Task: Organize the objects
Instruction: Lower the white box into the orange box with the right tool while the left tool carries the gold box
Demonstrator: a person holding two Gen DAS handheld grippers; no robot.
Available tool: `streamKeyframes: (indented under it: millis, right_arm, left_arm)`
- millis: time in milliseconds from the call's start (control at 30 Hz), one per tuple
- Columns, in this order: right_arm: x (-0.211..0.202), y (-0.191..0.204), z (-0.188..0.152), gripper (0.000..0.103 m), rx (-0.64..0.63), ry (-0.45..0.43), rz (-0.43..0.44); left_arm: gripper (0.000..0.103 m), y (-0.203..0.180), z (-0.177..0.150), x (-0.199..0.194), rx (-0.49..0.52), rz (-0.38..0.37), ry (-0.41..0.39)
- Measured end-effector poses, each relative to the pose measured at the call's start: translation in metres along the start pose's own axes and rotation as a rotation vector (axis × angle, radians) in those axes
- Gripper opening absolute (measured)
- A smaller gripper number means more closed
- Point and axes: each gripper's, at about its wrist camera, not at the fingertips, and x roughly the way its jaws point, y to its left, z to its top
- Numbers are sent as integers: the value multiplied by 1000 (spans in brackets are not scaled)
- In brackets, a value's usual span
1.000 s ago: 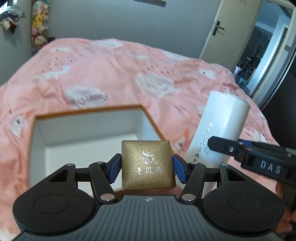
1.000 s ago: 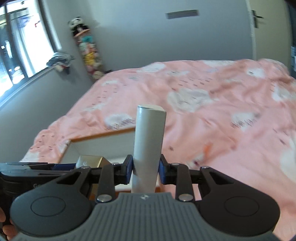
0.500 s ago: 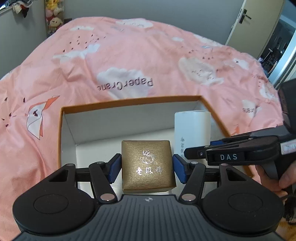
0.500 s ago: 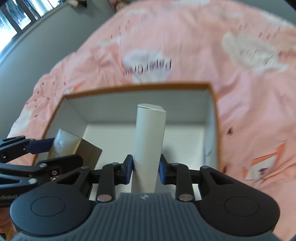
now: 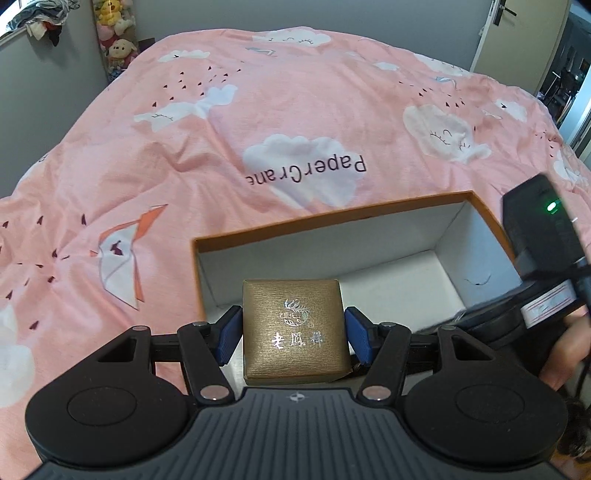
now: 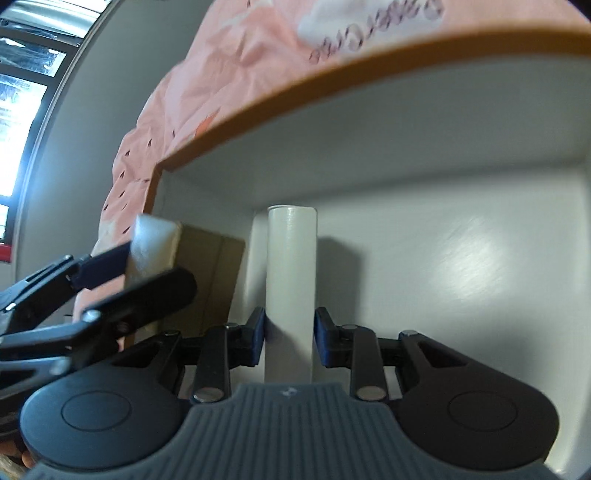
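Observation:
A gold square box (image 5: 293, 332) with silver lettering sits between the blue pads of my left gripper (image 5: 291, 338), which is shut on it above the near left part of an open white carton with an orange rim (image 5: 332, 218). My right gripper (image 6: 290, 336) is shut on a white tube (image 6: 291, 273) and reaches down inside the carton (image 6: 443, 229), the tube's far end close to the back wall. In the right wrist view the gold box (image 6: 207, 273) and the left gripper's fingers (image 6: 140, 291) show at the left. The right gripper's body (image 5: 543, 236) shows at the right of the left wrist view.
The carton lies on a bed with a pink quilt (image 5: 258, 110) printed with clouds and paper cranes. Plush toys (image 5: 114, 40) hang on the grey wall at the back left. A door (image 5: 517, 33) stands at the back right, a window (image 6: 22, 92) at the left.
Both grippers have dropped toward the carton. The right one tipped forward and carried the tube from above the rim down inside. The left one shifted the gold box over the carton's near left part.

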Motion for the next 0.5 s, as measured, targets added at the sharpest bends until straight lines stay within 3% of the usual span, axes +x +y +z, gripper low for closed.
streamKeyframes:
  millis: [167,267,500]
  right_arm:
    - [21,7,0,30,46,84,33]
    - [27,13,0,31,40,103,-15]
    - [20,33,-6,47,-68,86,-166]
  left_arm:
    - [68,8,0,-4,-15,27,-19]
    - [68,12,0,-5,-32,22,-20]
    - [68,13,-3,-7,-26,15,-27]
